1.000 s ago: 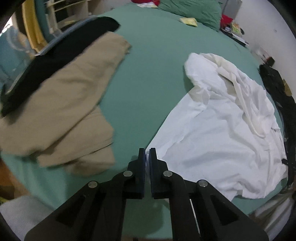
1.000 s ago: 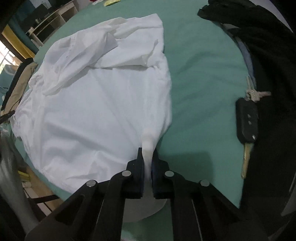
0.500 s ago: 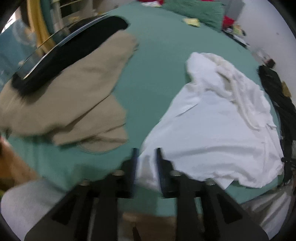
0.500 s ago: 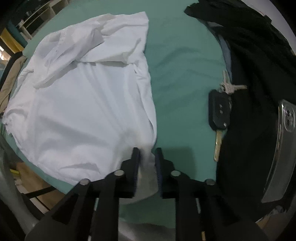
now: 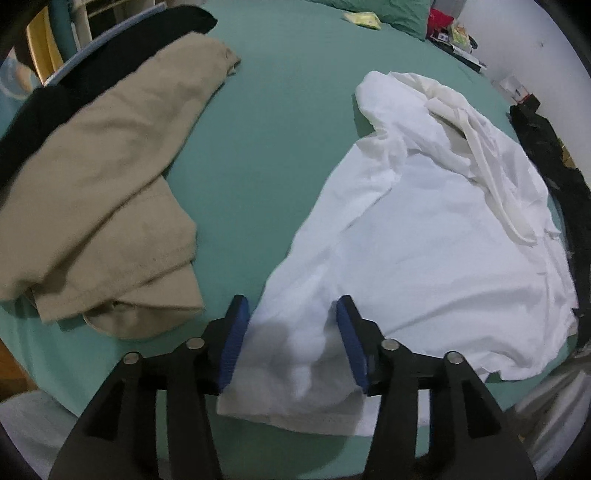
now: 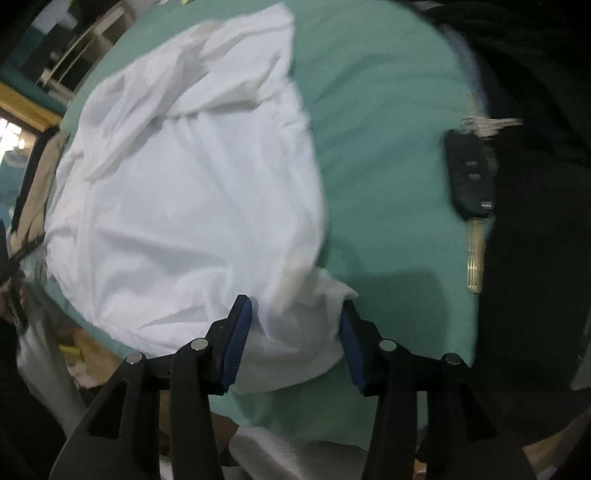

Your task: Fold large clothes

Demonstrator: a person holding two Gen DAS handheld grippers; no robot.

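A large white shirt (image 5: 436, 236) lies spread on the green bed sheet (image 5: 266, 140), its upper part rumpled at the far end. My left gripper (image 5: 291, 314) stands over the shirt's near left corner; its jaws are opening and the loose corner lies between the blue pads without being pressed. In the right wrist view the same white shirt (image 6: 192, 192) fills the left half. My right gripper (image 6: 295, 314) is over the near right corner, jaws opening, the cloth slack between the pads.
A tan garment (image 5: 107, 184) lies folded at the left with a black one (image 5: 92, 70) behind it. A car key with a fob (image 6: 471, 177) rests on the sheet beside dark clothing (image 6: 535, 184) at the right. A green pillow (image 5: 399, 14) sits far back.
Both grippers went from pinching the shirt's near corners to wide jaws. The corners dropped onto the sheet. The left gripper sank closer to the bed.
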